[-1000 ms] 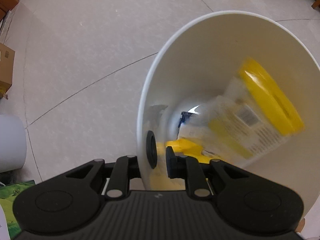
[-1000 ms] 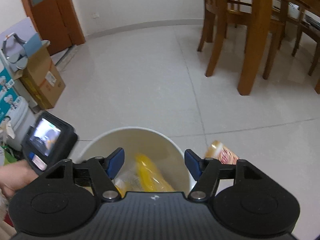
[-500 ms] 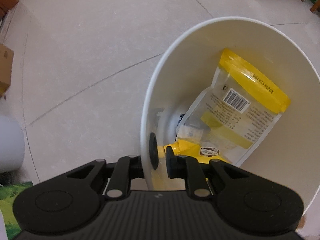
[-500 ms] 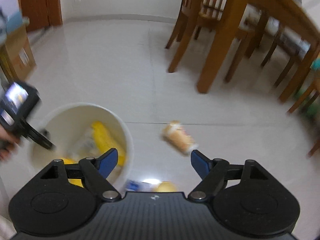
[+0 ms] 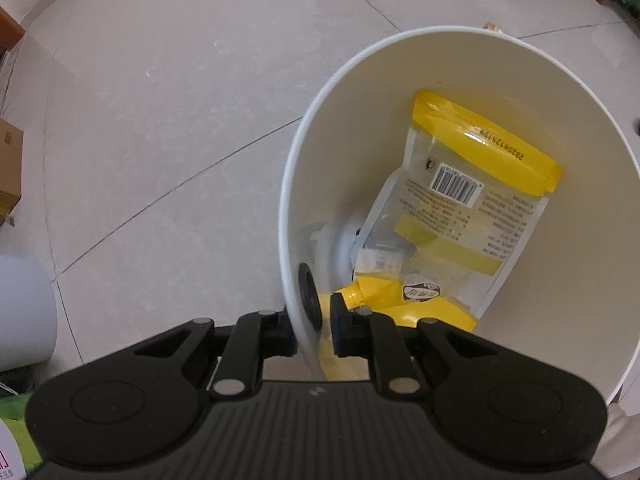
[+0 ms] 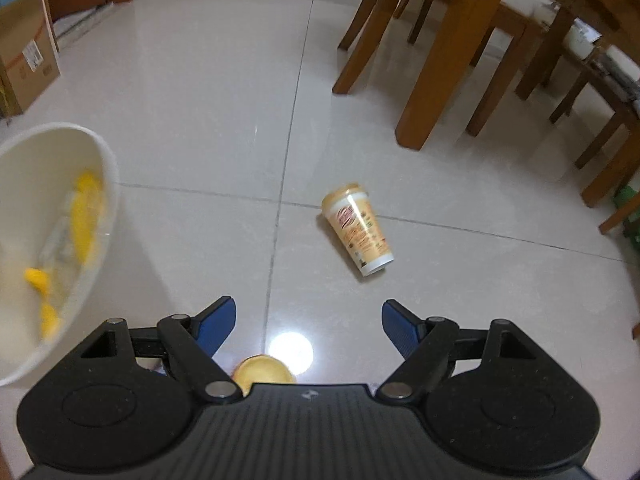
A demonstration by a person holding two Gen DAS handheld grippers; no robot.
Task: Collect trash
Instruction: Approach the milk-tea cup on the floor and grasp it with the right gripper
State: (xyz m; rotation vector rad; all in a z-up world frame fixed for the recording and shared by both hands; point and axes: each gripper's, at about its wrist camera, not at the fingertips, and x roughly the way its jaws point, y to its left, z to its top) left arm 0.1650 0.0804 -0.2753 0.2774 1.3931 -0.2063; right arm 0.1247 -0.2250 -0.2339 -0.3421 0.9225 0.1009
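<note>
The left gripper (image 5: 325, 312) is at the bottom middle of the left wrist view. Its jaws are squeezing the wall of a white bucket (image 5: 592, 264). One black pad is pressing on the outside of the wall and the other is pressing on the inside. The bucket is filling the right half of that view, and its open mouth is facing the camera.

Inside the bucket, a clear bag with a yellow top (image 5: 464, 208) is leaning against the far wall. A barcode is showing on it. A yellow pouch with a spout (image 5: 396, 300) is lying under it, near the inner pad.

The right gripper (image 6: 308, 320) is at the bottom middle of the right wrist view. Its jaws are spread wide and are holding nothing. The blue fingertips (image 6: 216, 320) are pointing down at the shiny tile floor (image 6: 200, 120).

A tan paper cup (image 6: 358, 230) is lying on its side on the floor, in the middle of the right wrist view, above the open jaws and a bit to the right. A small round yellow thing (image 6: 262, 372) is peeking out just above the gripper body. I cannot tell what it is.

The white bucket is showing blurry at the left edge of this view. Wooden chair and table legs (image 6: 436, 80) are standing at the upper right. A cardboard box (image 6: 24, 52) is sitting at the upper left.
</note>
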